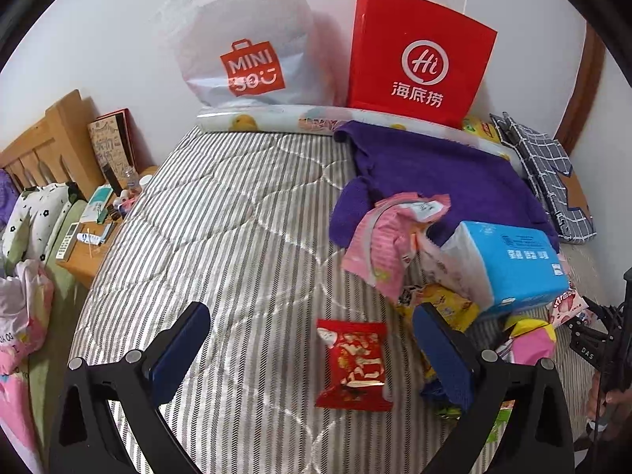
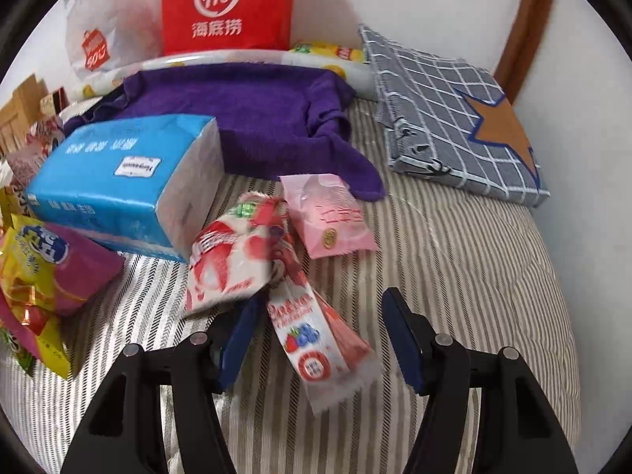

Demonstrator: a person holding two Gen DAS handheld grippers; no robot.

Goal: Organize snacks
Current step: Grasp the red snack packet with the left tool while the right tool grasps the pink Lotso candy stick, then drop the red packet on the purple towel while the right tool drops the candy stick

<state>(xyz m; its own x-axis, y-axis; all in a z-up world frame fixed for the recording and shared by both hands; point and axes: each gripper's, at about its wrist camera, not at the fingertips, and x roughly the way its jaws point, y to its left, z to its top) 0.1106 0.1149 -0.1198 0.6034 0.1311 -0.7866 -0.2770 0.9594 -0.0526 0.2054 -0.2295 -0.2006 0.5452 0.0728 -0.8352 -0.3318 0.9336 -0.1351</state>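
A red snack packet [image 1: 351,363] lies flat on the striped bed [image 1: 237,237], between the fingers of my left gripper [image 1: 312,316], which stands open with both pads apart from it. In the right wrist view my right gripper [image 2: 320,304] is open around a long strawberry-printed packet [image 2: 316,339]; the right pad is clear of it. A crumpled red-and-white packet [image 2: 225,260] covers the tip of the left finger. A pink packet [image 2: 331,217] lies just beyond. More snacks are heaped by a blue tissue pack [image 2: 118,181].
A purple towel [image 2: 256,118] is spread behind the snacks. A red paper bag [image 1: 418,59] and a white plastic bag [image 1: 237,39] stand against the wall. A grey checked bag [image 2: 454,118] lies at the right. A cluttered wooden nightstand [image 1: 79,256] borders the bed on the left.
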